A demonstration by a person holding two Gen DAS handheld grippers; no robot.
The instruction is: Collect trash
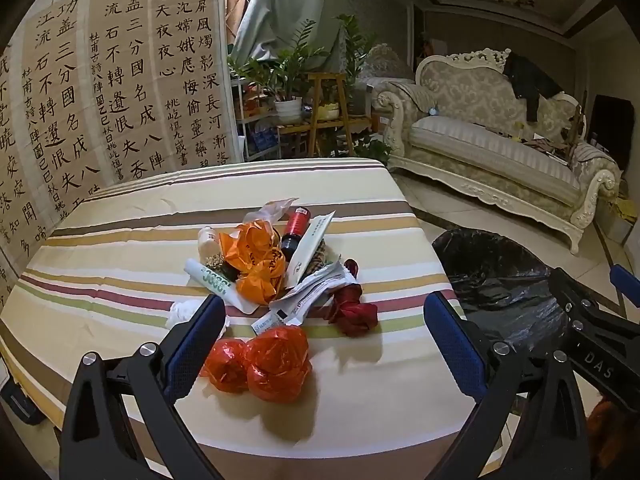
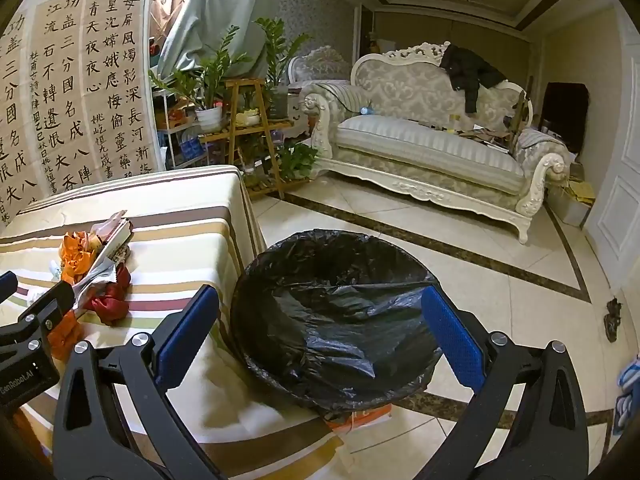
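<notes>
Left gripper (image 1: pixel 324 332): jaws spread wide, holding nothing, poised above the near edge of the striped tablecloth (image 1: pixel 120 280). Between its fingers lie two crumpled red plastic bags (image 1: pixel 264 362). Beyond them sits the trash pile: orange bag (image 1: pixel 256 264), dark red wrapper (image 1: pixel 352 310), red-capped bottle (image 1: pixel 296 228), papers (image 1: pixel 312 294). Right gripper (image 2: pixel 320 332): jaws wide apart, empty, over the black-lined bin (image 2: pixel 336 320), which stands on the floor just right of the table.
</notes>
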